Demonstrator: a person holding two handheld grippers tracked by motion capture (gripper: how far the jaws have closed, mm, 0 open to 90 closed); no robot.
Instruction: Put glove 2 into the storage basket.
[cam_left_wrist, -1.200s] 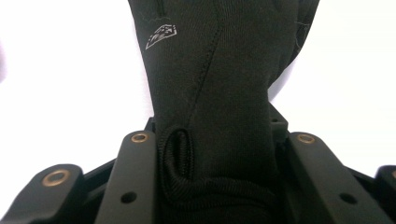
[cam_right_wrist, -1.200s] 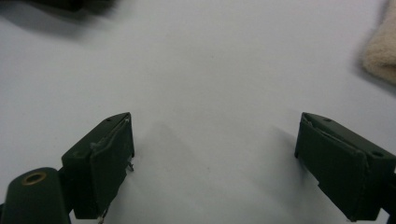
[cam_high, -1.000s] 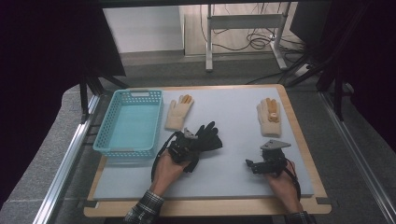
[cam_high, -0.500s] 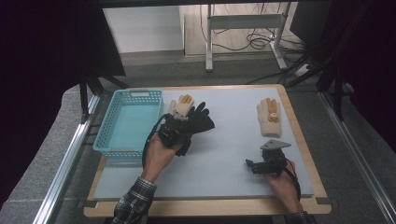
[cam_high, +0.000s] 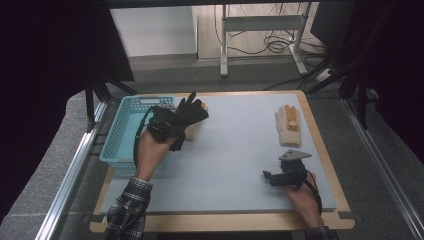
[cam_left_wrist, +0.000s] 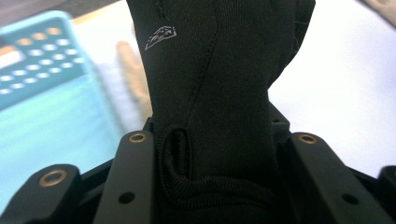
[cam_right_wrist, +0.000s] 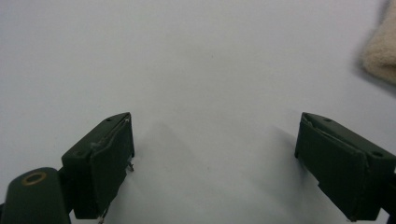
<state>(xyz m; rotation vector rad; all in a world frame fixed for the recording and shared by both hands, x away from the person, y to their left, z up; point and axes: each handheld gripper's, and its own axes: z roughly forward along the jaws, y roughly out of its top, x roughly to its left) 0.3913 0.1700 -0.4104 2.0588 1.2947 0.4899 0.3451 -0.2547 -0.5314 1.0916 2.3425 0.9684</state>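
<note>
Left gripper: its jaws are clamping the cuff end of a black stretch-fabric glove, partly closed with the cloth bunching between the pads.
Black glove: it is hanging in the air off the board, its fingers spreading toward the far edge; in the high view it is sitting over the near-right rim of the basket.
Turquoise plastic mesh basket: it is standing at the far-left corner of the pale grey board.
Cream knitted glove with orange palm patches: it is lying flat near the far-right corner of the board.
Second cream glove: it is lying just beside the basket's right wall, mostly hidden behind the black glove.
Right gripper: it is resting near the near-right corner, jaws standing wide apart and gripping nothing.
</note>
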